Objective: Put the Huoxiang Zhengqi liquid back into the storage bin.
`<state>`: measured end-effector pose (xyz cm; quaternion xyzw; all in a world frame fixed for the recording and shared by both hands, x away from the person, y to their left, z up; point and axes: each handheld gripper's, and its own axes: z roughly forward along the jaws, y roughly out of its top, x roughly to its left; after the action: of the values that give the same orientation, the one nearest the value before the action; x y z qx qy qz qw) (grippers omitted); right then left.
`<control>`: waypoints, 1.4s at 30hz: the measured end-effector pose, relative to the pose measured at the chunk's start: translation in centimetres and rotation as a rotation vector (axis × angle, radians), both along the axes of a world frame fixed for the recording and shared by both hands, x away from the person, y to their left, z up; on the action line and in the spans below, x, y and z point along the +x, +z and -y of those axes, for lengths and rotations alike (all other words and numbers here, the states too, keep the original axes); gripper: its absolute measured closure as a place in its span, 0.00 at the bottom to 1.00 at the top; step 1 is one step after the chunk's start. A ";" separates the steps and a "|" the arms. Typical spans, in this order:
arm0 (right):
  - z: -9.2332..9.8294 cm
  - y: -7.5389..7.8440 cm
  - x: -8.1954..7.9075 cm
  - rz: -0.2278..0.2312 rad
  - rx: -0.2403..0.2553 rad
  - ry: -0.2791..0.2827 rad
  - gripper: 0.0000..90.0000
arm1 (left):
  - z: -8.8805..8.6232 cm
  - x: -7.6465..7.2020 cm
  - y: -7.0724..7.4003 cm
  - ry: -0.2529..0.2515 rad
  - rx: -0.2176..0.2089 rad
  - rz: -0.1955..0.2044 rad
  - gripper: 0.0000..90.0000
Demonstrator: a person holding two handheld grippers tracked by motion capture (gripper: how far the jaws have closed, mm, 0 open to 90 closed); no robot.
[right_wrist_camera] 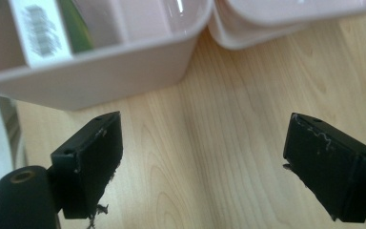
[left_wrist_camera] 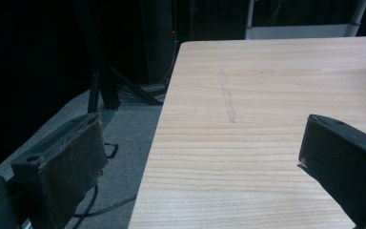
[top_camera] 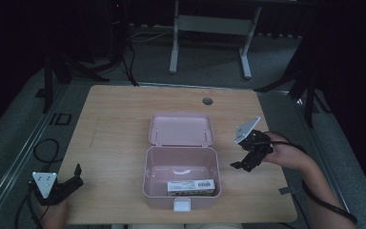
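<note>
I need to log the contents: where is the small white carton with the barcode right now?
In the high view, the white carton lies inside the open pink box, along its near wall, mid-table.

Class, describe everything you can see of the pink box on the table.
The pink box looks like glossy plastic, rectangular with rounded corners. It stands open near the table's front edge, its hinged lid lying flat behind it, inside up. A white latch sits on its front wall. Inside, against the front wall, lies a white carton with a barcode. Neither gripper touches it.
</note>
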<state>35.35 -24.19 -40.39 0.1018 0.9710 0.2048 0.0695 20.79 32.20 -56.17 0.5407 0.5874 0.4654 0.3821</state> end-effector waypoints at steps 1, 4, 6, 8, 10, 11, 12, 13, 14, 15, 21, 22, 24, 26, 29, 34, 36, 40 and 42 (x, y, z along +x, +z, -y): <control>0.4 -0.5 0.1 -0.006 0.005 -0.011 0.14 | 0.0 0.0 0.0 0.000 0.001 0.001 0.02; 1.4 -2.2 0.3 -0.015 0.025 -0.047 0.14 | 0.0 0.0 0.0 0.000 0.001 0.002 0.02; 2.1 -3.4 0.5 -0.011 0.055 -0.071 0.14 | 0.0 0.0 0.0 -0.001 0.001 0.003 0.02; 2.8 -4.5 0.7 -0.009 0.102 -0.107 0.14 | 0.0 0.0 0.0 -0.001 0.001 0.003 0.02; 3.6 -5.7 0.9 -0.003 0.156 -0.156 0.14 | 0.0 0.0 0.0 -0.001 0.001 0.001 0.02; 4.0 -6.2 1.0 0.000 0.181 -0.178 0.14 | 0.0 0.0 0.0 -0.001 0.001 0.002 0.02; 4.4 -6.8 1.1 0.006 0.203 -0.202 0.14 | 0.0 0.0 0.0 -0.002 0.001 0.002 0.02; 4.8 -7.4 1.2 0.018 0.225 -0.227 0.14 | 0.0 0.0 0.0 -0.001 0.001 0.003 0.02; 5.2 -8.0 1.3 0.026 0.247 -0.243 0.14 | 0.0 0.0 0.0 -0.001 0.001 0.002 0.02; 5.5 -8.6 1.3 0.033 0.263 -0.264 0.14 | 0.0 0.0 0.0 -0.002 0.001 0.002 0.02; 7.7 -11.4 1.0 0.130 0.360 -0.409 0.13 | 0.0 0.0 0.0 -0.002 0.002 0.002 0.02; 8.0 -11.8 1.0 0.137 0.373 -0.427 0.13 | 0.0 0.0 0.0 -0.002 0.001 0.002 0.02; 8.5 -12.6 0.8 0.166 0.391 -0.466 0.13 | 0.0 0.0 0.0 -0.002 0.002 0.002 0.02; 9.0 -13.2 0.7 0.199 0.409 -0.508 0.13 | 0.0 0.0 0.0 -0.002 0.002 0.002 0.02; 9.7 -13.8 0.4 0.237 0.455 -0.583 0.13 | 0.0 0.0 0.0 -0.002 0.002 0.002 0.02; 10.6 -14.6 0.1 0.299 0.504 -0.713 0.13 | 0.0 0.0 0.0 -0.002 0.004 0.003 0.02; 10.7 -14.7 -0.1 0.330 0.487 -0.751 0.13 | 0.0 0.0 0.0 -0.001 0.003 0.003 0.02; 10.8 -14.9 -0.3 0.376 0.472 -0.802 0.13 | 0.0 0.0 0.0 -0.002 0.003 0.003 0.02; 10.8 -14.9 -0.5 0.408 0.469 -0.839 0.13 | 0.0 0.0 0.0 -0.002 0.003 0.004 0.02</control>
<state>34.83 -35.01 -55.31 0.4532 0.7412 0.3871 0.3089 20.76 32.16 -56.18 0.5411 0.5854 0.4667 0.3830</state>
